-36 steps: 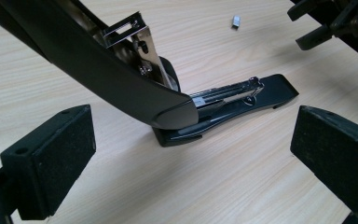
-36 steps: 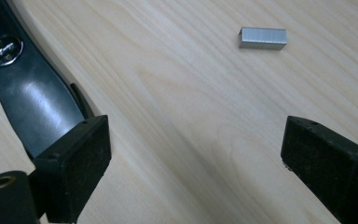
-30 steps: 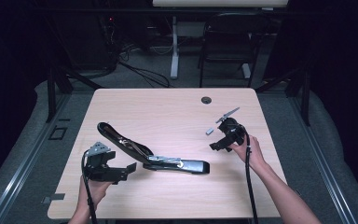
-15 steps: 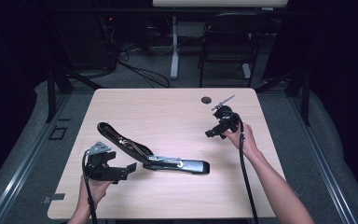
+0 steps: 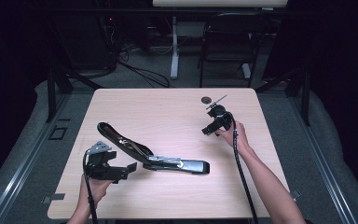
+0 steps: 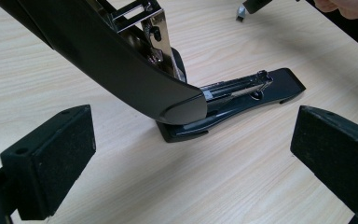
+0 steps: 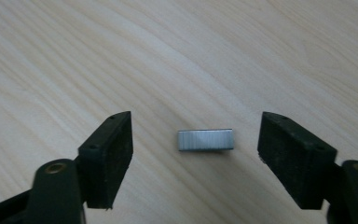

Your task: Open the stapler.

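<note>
Right gripper view: the right gripper (image 7: pixel 196 154) hangs over a staple strip (image 7: pixel 205 139) lying flat on the desk (image 7: pixel 121 56); its jaws are spread wide, one on either side of the strip, touching nothing. High view: this gripper (image 5: pixel 211 128) sits near the desk's far right corner. The stapler (image 5: pixel 154 156), swung open, lies toward the near edge. The left gripper (image 6: pixel 186 154), jaws wide and empty, faces the stapler's (image 6: pixel 168 79) raised arm.

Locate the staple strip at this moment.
In the right gripper view the staple strip lies flat on the table, between the right gripper's open jaws, touching neither.
</note>
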